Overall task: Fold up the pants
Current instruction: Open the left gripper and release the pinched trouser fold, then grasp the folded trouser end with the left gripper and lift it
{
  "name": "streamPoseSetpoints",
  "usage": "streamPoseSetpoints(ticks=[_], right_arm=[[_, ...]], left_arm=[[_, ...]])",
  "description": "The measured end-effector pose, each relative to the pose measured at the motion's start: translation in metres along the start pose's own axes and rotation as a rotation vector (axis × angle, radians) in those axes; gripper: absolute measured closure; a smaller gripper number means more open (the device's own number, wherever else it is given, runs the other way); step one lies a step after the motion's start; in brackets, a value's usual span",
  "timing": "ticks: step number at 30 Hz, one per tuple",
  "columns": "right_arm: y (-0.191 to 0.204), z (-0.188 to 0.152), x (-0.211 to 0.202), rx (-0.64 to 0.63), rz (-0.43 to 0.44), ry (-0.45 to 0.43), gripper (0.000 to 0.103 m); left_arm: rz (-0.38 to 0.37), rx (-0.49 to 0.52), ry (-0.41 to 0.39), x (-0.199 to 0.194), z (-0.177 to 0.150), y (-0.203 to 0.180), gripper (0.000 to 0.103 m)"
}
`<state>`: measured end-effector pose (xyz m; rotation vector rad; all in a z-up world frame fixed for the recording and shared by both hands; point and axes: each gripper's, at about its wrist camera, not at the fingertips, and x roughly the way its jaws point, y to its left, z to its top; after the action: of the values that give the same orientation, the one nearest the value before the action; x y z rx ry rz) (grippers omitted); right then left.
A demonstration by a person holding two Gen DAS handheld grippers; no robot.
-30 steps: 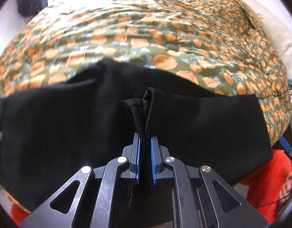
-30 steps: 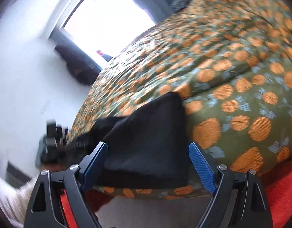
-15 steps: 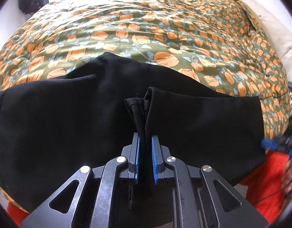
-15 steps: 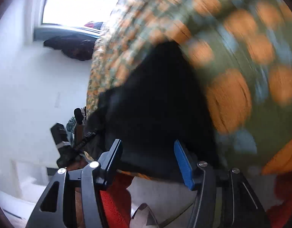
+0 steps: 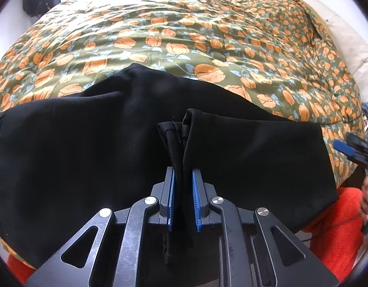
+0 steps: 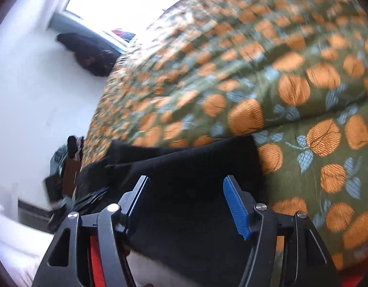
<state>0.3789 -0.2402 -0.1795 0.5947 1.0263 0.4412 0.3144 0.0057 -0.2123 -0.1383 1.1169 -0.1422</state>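
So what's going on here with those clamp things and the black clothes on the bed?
A person is folding black pants on a bed with a flowered bedspread, holding a two-finger gripper in each hand. The left gripper is clamped on a bunched fold of the pants near the bed's edge. The right gripper hangs over the other end of the pants, its jaws opening, the blue pads apart and not pinching the cloth. That end lies flat, not yet picked up.

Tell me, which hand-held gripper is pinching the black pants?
The left hand-held gripper: its blue pads clamp a bunched fold of the pants. The right hand-held gripper gapes, opening.
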Motion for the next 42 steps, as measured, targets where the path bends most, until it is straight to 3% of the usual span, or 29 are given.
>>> streamPoseSetpoints(ticks=[4, 7, 8, 11, 13, 15, 19, 22, 26, 29, 34, 40, 42], right_arm=[[0.012, -0.03, -0.01, -0.061, -0.014, -0.024, 0.026], [-0.001, -0.045, 0.014, -0.052, -0.098, 0.065, 0.026], [-0.006, -0.048, 0.018, -0.03, -0.089, 0.075, 0.026], [0.009, -0.038, -0.001, -0.065, -0.035, -0.023, 0.026], [0.021, -0.031, -0.012, -0.126, -0.057, -0.082, 0.024], [0.022, -0.027, -0.009, -0.149, -0.076, -0.095, 0.021], [-0.002, -0.035, 0.024, -0.074, -0.129, 0.032, 0.024], [0.008, -0.039, 0.001, -0.102, -0.086, -0.049, 0.024], [0.044, -0.043, -0.031, -0.24, -0.054, -0.146, 0.023], [0.053, -0.057, -0.026, -0.262, -0.024, -0.137, 0.023], [0.045, -0.081, 0.017, -0.257, -0.037, 0.033, 0.023], [0.069, -0.081, -0.009, -0.373, -0.026, -0.128, 0.021], [0.068, -0.083, 0.002, -0.384, -0.042, -0.085, 0.019]], left_arm=[[0.001, 0.003, -0.001, 0.0, -0.001, 0.0, 0.089], [0.003, 0.003, -0.003, 0.0, -0.001, 0.001, 0.085], [0.006, 0.003, -0.004, 0.0, -0.002, 0.001, 0.083], [0.0, -0.009, -0.001, 0.0, -0.004, 0.004, 0.069], [-0.011, -0.021, 0.004, 0.001, -0.005, 0.005, 0.055], [-0.01, -0.033, 0.003, 0.0, -0.007, 0.005, 0.05], [-0.015, -0.034, -0.005, -0.006, -0.008, 0.001, 0.048], [-0.009, -0.021, -0.037, -0.021, -0.008, -0.001, 0.042], [-0.008, -0.048, -0.088, -0.045, -0.01, 0.006, 0.036], [-0.014, -0.089, -0.102, -0.057, -0.013, 0.014, 0.036], [0.0, -0.134, -0.118, -0.07, -0.02, 0.025, 0.035], [0.015, -0.19, -0.132, -0.077, -0.029, 0.039, 0.031], [0.011, -0.215, -0.126, -0.076, -0.031, 0.045, 0.031]])
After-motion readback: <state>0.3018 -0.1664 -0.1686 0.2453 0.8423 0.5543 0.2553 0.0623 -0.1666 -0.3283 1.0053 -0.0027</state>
